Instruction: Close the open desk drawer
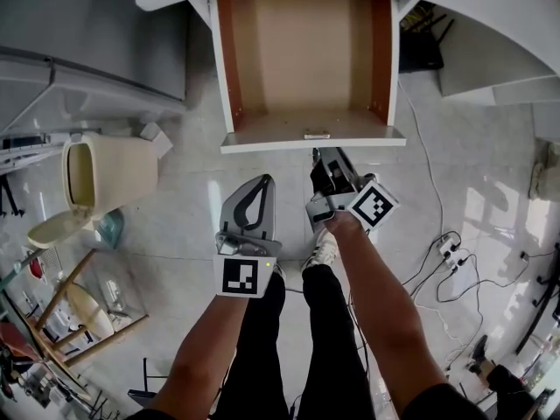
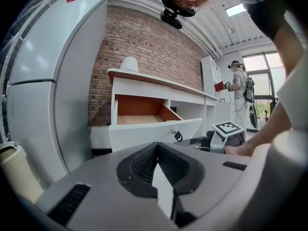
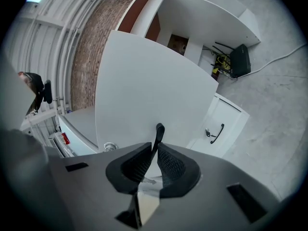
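Observation:
The desk drawer [image 1: 312, 138] stands pulled far out of the white desk [image 1: 490, 7], its wooden inside empty. My right gripper [image 1: 321, 161] is just below the drawer's front panel. In the right gripper view its pads [image 3: 171, 162] close on the thin black drawer handle [image 3: 159, 130], which rises between them against the white panel [image 3: 144, 85]; a lock [image 3: 110, 146] sits to the left. My left gripper [image 1: 260, 186] hangs lower left, shut and empty, apart from the drawer [image 2: 154, 131]. From the left gripper [image 2: 156, 148] view the right gripper [image 2: 211, 141] reaches the drawer handle [image 2: 178, 135].
A beige bin [image 1: 109, 171] with its lid open stands at left, wooden chairs [image 1: 83, 313] below it. Cables and a power strip [image 1: 451, 248] lie on the floor at right. A black bag [image 1: 422, 49] sits under the desk. A fridge [image 2: 48, 81] stands left; a person [image 2: 239, 88] far behind.

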